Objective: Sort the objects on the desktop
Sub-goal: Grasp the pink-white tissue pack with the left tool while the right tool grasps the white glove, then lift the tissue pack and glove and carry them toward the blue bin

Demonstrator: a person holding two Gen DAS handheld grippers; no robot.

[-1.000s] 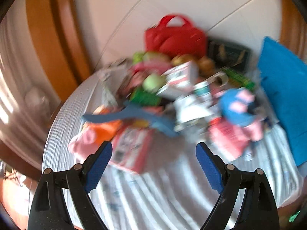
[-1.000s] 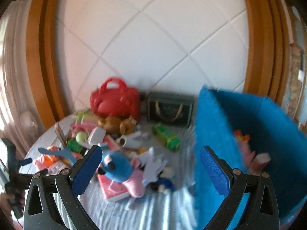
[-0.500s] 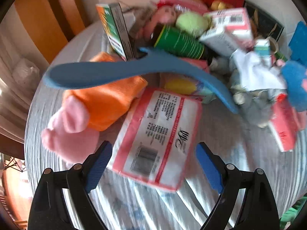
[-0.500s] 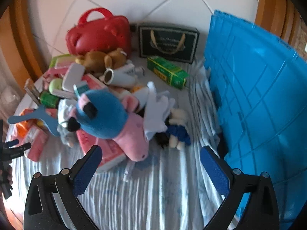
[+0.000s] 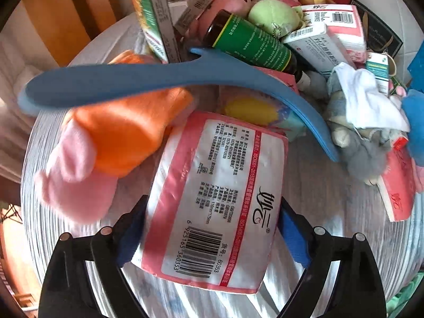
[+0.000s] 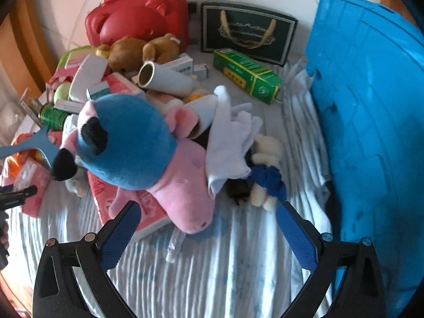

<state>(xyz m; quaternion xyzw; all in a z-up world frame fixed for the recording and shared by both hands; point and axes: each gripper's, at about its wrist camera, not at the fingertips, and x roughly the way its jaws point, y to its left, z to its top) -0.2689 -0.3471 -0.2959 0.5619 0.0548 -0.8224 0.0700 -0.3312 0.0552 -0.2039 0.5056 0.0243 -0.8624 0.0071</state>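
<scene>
The right gripper [image 6: 205, 228] hangs with its jaws wide apart over the striped cloth [image 6: 225, 278], nothing between them. Just beyond it lies the blue-and-pink plush toy [image 6: 140, 153], with a white glove [image 6: 228, 137] touching its right side and a blue bin [image 6: 371, 122] further right. Behind the plush sit a red bag [image 6: 140, 13] and what looks like a brown teddy bear [image 6: 140, 50].

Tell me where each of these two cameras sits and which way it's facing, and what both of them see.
Left wrist view: sits on the left tongs, facing steeply down at a pink-and-white plastic tissue pack between the open jaws; only the tongs show.
Right wrist view: sits on the right tongs, facing down at a blue-headed pink plush toy on the striped tablecloth, with a blue plastic crate to the right; the tongs are open and empty, and the left tongs' tip shows at the left edge.
Shared: the tissue pack, a blue plastic hanger and a green-labelled brown bottle.
</scene>
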